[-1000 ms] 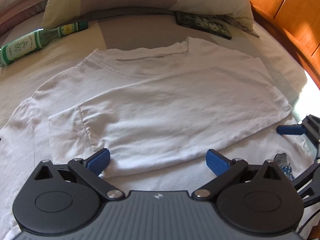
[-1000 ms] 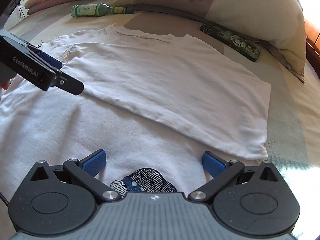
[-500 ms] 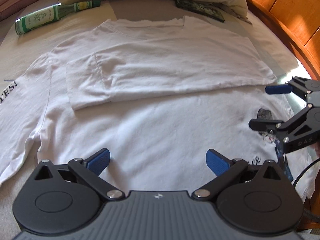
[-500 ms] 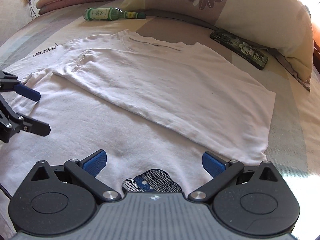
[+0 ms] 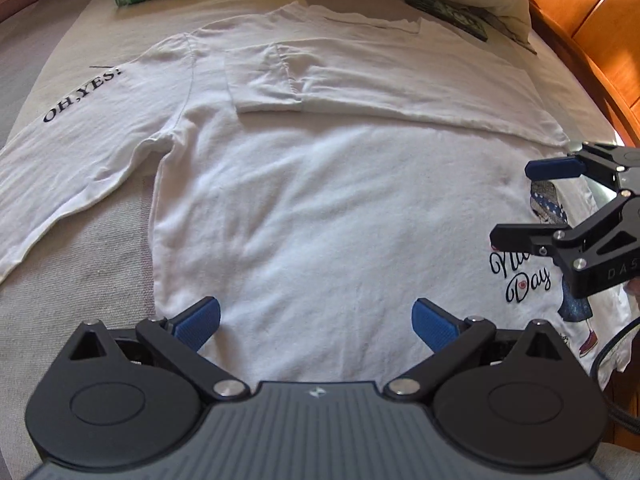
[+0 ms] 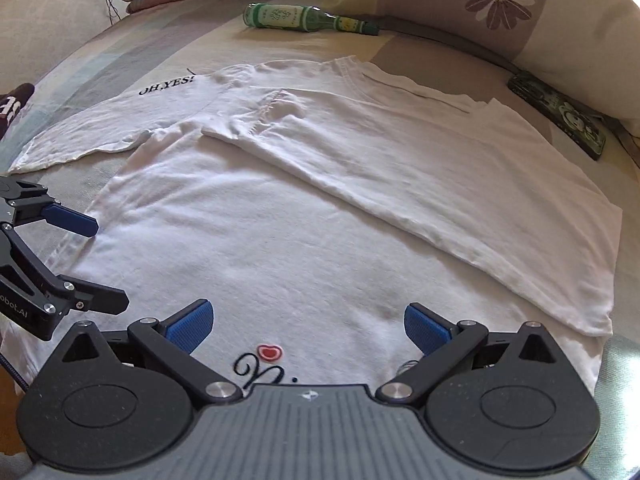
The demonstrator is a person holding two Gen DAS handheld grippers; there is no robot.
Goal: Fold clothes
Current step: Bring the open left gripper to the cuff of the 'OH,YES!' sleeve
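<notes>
both claws spread, left claw (image 5: pixel 316 322), right claw (image 6: pixel 309 326); shirt (image 5: pixel 320 200) print cut off

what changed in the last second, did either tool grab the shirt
Neither grabbed it. Both the left tool and the right tool drew back from the folded flap toward the near hem, jaws open and empty throughout. The white t-shirt, one side folded over, and the green bottle stayed put.

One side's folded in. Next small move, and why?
Probably take the left hand-held gripper to the spread sleeve and pinch it near the cuff. The white T-shirt has its other side already folded across the body, this sleeve still lies flat on the bed, and both hand-held grippers, right included, hover open and empty.
</notes>
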